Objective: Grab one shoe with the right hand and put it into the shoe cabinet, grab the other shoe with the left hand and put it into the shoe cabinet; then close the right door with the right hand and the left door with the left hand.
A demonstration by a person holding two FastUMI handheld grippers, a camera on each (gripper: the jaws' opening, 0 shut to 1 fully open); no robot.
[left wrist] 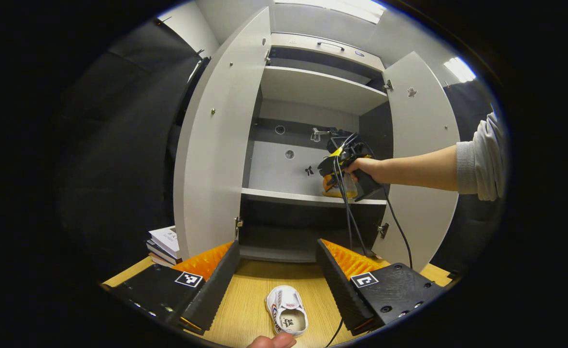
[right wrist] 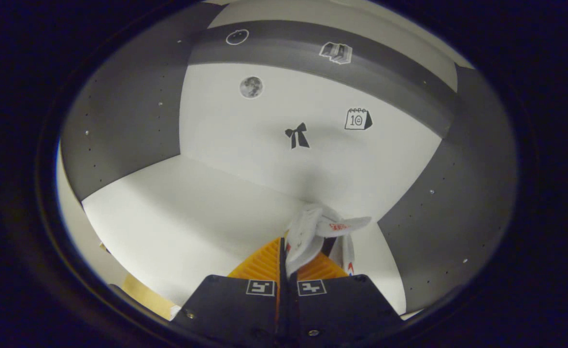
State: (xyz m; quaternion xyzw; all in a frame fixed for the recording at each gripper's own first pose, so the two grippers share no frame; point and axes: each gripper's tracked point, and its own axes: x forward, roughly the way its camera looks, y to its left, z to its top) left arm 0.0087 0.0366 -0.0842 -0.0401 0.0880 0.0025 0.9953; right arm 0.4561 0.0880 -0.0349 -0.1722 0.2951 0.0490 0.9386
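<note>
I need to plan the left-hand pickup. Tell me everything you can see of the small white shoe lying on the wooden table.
The small white shoe lies flat on the light wooden table, apart from the open left gripper and in front of the grey cabinet. It looks like soft fabric or leather, with red and blue side stripes, a strap across the top and a printed insole. Nothing grips it.

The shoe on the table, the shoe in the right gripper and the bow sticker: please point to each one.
shoe on the table (left wrist: 287,309), left gripper view, on its strap.
shoe in the right gripper (right wrist: 308,234), right gripper view, on its upper.
bow sticker (right wrist: 297,136), right gripper view, on its knot.
</note>
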